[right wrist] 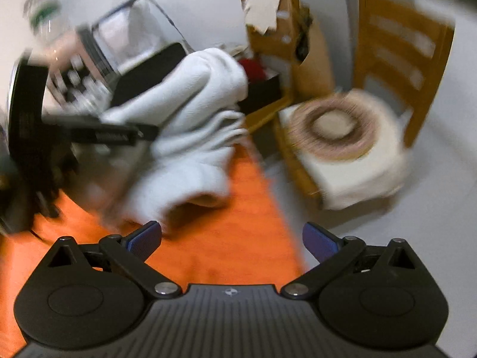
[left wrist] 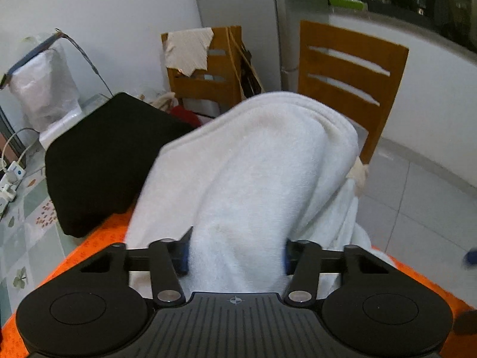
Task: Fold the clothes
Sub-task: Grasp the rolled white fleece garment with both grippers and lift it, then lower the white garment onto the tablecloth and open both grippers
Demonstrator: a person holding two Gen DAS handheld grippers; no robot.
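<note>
Gripping the white garment (left wrist: 244, 173) with my left gripper (left wrist: 235, 256) lifts a bunched fold off the orange worktop (right wrist: 226, 238), while my right gripper (right wrist: 232, 241) hangs open, empty, ready to catch the loose edge.

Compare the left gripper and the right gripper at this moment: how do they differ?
The left gripper has its fingers closed on a bunched fold of the white garment; the right gripper stands open and empty. The left's fingers are buried in fabric; the right's hang over bare orange cloth. Both have blue-padded fingers.
</note>
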